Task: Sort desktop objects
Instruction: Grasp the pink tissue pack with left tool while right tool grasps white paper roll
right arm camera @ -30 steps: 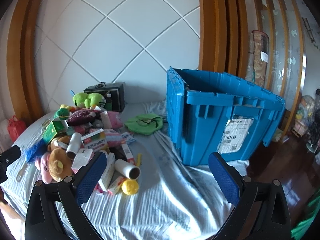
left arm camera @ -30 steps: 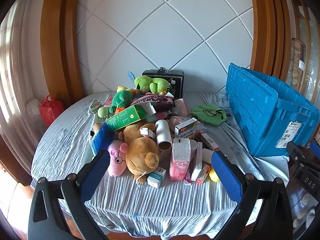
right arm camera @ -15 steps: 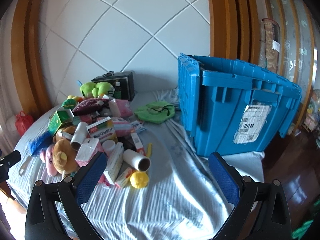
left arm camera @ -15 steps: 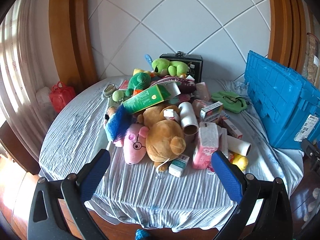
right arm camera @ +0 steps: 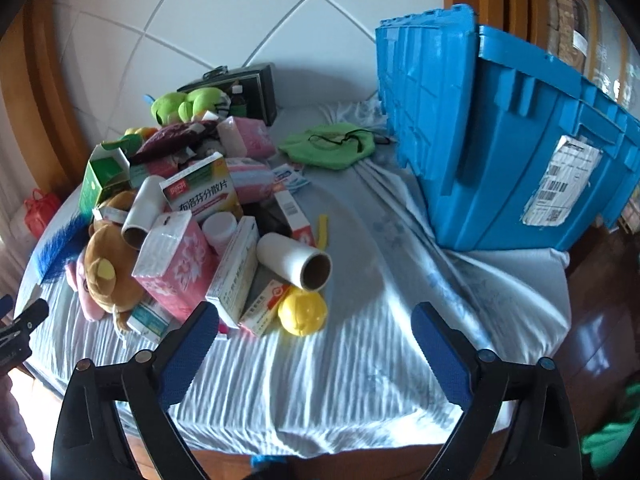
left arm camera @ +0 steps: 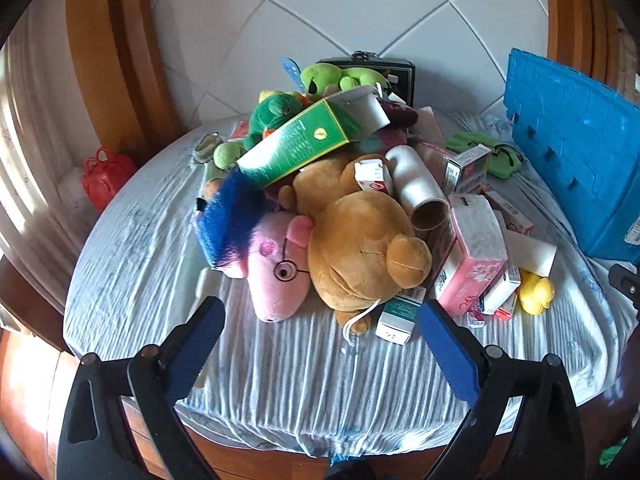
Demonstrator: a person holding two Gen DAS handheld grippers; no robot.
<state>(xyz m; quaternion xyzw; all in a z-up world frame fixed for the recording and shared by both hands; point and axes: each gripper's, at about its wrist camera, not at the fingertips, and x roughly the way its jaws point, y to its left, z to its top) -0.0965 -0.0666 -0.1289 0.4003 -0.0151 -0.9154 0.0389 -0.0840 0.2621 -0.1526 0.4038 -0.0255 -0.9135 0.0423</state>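
Round table (left arm camera: 132,248) covered with a wrinkled pale cloth, filling the middle of both views. Blue crate (right arm camera: 500,152) at upper right of the right wrist view, white shipping label on its side; same crate at the right edge of the left wrist view. Black case (left arm camera: 394,70) at top centre against the tiled wall, behind the heap. Red bag (left arm camera: 106,174) at left, beyond the table edge.

Heap of mixed items at frame centre: brown teddy bear (left arm camera: 360,236) lying on top, pink pig toy (left arm camera: 276,276) touching its left side, green box (left arm camera: 296,144) tilted above both, pink tissue pack (left arm camera: 472,256) leaning to the right of the bear, cardboard roll (right arm camera: 294,262) on its side, yellow duck (right arm camera: 302,314) just beside the roll.

Left gripper (left arm camera: 322,334) at lower frame, fingers spread apart, empty, bear and pig directly above the gap. Right gripper (right arm camera: 316,338) at lower frame, fingers spread apart, empty, duck just above its left finger.
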